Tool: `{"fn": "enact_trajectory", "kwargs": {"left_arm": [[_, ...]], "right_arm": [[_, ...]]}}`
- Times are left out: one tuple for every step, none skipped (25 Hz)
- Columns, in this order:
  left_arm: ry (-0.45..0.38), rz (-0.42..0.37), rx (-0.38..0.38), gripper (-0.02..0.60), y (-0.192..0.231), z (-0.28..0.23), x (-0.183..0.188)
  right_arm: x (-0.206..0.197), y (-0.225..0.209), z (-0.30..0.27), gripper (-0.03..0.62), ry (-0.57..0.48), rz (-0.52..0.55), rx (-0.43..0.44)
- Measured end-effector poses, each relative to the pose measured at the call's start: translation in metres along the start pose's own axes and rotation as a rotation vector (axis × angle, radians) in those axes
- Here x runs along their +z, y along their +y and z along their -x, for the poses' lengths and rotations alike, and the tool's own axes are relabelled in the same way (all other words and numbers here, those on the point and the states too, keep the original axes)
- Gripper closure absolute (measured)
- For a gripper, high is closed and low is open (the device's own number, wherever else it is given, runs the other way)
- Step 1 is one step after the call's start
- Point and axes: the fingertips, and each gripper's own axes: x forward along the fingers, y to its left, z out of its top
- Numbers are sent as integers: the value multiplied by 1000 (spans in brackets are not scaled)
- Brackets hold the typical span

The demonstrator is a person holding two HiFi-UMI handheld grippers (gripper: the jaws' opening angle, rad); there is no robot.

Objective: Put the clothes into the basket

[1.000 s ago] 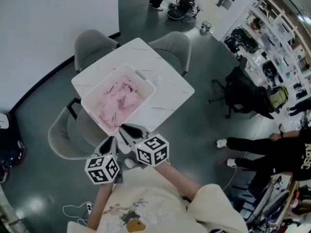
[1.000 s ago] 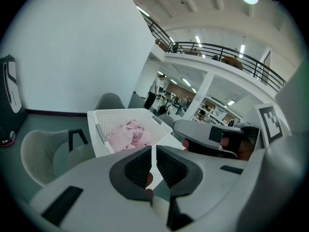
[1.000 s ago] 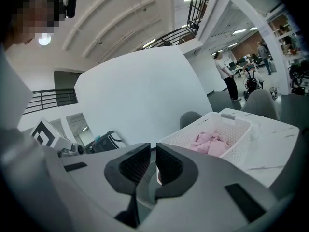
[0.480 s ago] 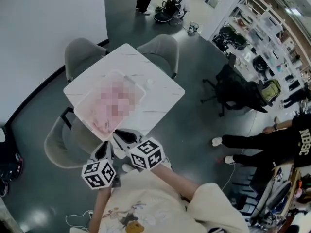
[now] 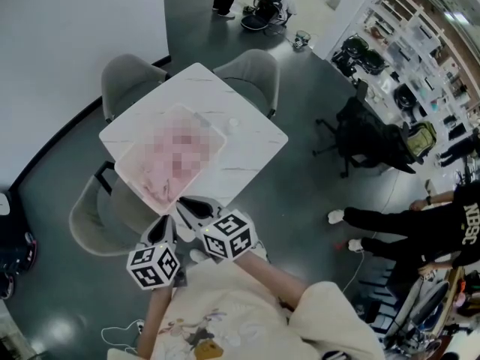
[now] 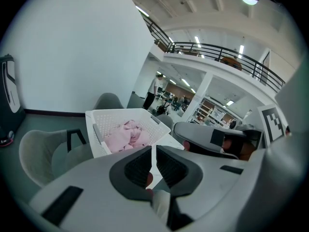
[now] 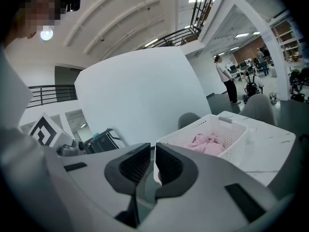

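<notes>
White marble-look surface [image 5: 251, 137] carries the pink clothes [image 6: 126, 134], heaped inside a white latticed basket [image 6: 116, 111], with grey chairs [image 5: 129, 77] drawn up around it. Near its closest corner, left tongs [image 6: 153, 153] and right tongs [image 7: 153, 153] hover side by side over the dark floor [image 5: 315, 201], both closed and empty.

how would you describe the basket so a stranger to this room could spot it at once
Find the white square table ringed by grey chairs on the dark floor. On it sits a white plastic basket with latticed walls. It is the only big container there, and pink clothes lie crumpled inside.
</notes>
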Motion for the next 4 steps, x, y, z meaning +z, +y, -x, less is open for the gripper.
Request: {"fn": "enact_trajectory", "kwargs": {"left_arm": [[1,0,-1,543,-1,-1,0],[2,0,-2,543,-1,-3,0],[3,1,-2,543,-2,-4,-1],[4,2,-2,543,-2,-5,-1]], "right_arm": [[0,-1,0,556,0,0,0],[1,-2,0,556,2,0,0],[0,-3,0,556,3,1,0],[0,-5,0,556,5,1,0]]}}
